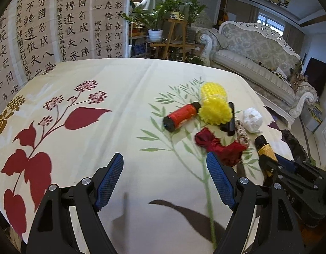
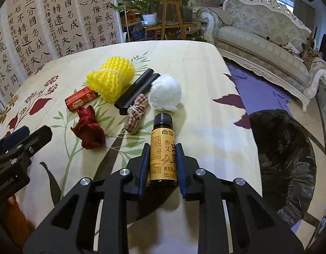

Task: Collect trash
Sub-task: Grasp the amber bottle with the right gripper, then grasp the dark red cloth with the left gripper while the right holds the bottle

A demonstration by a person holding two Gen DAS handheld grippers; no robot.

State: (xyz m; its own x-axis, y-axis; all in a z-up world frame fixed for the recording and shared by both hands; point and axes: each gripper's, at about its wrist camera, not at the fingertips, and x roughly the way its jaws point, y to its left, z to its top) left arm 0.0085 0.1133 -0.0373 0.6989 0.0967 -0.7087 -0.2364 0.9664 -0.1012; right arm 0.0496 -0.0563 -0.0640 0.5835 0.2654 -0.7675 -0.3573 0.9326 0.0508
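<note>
My right gripper (image 2: pixel 162 148) is shut on a small brown bottle with a yellow label (image 2: pixel 163 152), held just above the table; the bottle also shows in the left wrist view (image 1: pixel 265 148). My left gripper (image 1: pixel 165 158) is open and empty over the tablecloth. Trash lies on the table: a crumpled red cloth (image 2: pixel 88 131) (image 1: pixel 220 146), a red can on its side (image 2: pixel 80 101) (image 1: pixel 181 116), a yellow foam net (image 2: pixel 111 80) (image 1: pixel 214 105), a black folded strip (image 2: pixel 137 91), a checked cloth bundle (image 2: pixel 135 114) and a white paper ball (image 2: pixel 165 94) (image 1: pixel 251 119).
The table carries a cream flowered tablecloth (image 1: pixel 99 148). A bin lined with a black bag (image 2: pixel 283 158) stands on the floor by the table's right edge. A white sofa (image 2: pixel 268 38), a plant stand (image 2: pixel 169 17) and a calligraphy screen (image 1: pixel 46 31) stand beyond.
</note>
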